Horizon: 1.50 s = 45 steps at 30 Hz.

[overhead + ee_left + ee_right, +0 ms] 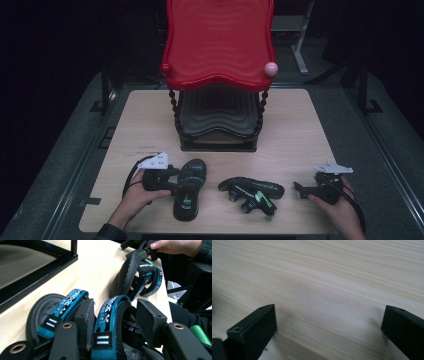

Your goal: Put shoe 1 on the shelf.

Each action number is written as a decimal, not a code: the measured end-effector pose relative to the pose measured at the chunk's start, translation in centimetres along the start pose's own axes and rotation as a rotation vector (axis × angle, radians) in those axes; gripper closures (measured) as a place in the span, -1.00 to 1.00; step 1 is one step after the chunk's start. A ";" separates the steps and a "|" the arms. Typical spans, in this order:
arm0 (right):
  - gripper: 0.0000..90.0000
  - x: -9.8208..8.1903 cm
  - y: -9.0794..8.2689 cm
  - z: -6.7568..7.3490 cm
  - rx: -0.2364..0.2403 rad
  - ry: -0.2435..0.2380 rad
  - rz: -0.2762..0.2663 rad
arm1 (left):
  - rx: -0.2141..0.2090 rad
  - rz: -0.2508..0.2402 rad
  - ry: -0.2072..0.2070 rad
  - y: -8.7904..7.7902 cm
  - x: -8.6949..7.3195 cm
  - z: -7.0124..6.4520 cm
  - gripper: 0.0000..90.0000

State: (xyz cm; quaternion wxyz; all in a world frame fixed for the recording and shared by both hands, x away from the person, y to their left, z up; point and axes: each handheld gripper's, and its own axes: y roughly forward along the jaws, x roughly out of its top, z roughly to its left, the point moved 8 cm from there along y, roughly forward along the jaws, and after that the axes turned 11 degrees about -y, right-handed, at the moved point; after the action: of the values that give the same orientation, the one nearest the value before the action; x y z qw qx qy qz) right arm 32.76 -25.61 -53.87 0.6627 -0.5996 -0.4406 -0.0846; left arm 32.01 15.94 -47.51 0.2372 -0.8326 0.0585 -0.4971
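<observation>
Near edge of table (300, 125): left gripper (181, 189) at the upright sandal (190, 189), jaws part open either side of its blue strap (110, 322), pads not pressing. Right gripper (299, 190) low over bare wood, jaws wide, holding nothing. Between the two, second sandal (252, 192) lies on its side. Farther back, red two-tier rack (218, 40) stands mid-table.

Two black sandals in front of the red tiered rack (218, 45)

The left sandal (189, 189) lies sole down just before the rack's left half, teal logo straps (108, 322) arched over its dark footbed; the right sandal (252, 191) lies tipped on its side before the rack's right half, ribbed sole (125, 275) showing, green-trimmed straps facing away from the rack
</observation>
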 end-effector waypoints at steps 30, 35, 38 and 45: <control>-1.00 0.0 0.0 0.0 0.001 -0.001 0.000 | -0.025 -0.009 -0.011 -0.4 0.7 -0.9 0.50; -1.00 0.0 0.0 0.0 0.001 -0.001 0.000 | -0.032 -0.025 -0.011 -0.9 1.6 -1.4 0.50; -1.00 0.0 0.0 0.0 0.001 -0.001 0.000 | -0.030 -0.020 -0.011 -1.3 2.0 -1.7 0.51; -1.00 0.0 0.0 0.0 0.001 -0.002 0.000 | -0.032 -0.042 -0.010 -2.1 3.6 -2.2 0.51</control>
State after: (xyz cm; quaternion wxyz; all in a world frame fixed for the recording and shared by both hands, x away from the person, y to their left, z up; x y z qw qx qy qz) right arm 32.75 -25.62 -53.87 0.6627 -0.5992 -0.4414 -0.0840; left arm 31.66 15.88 -42.83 0.2136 -0.8398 0.0478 -0.4968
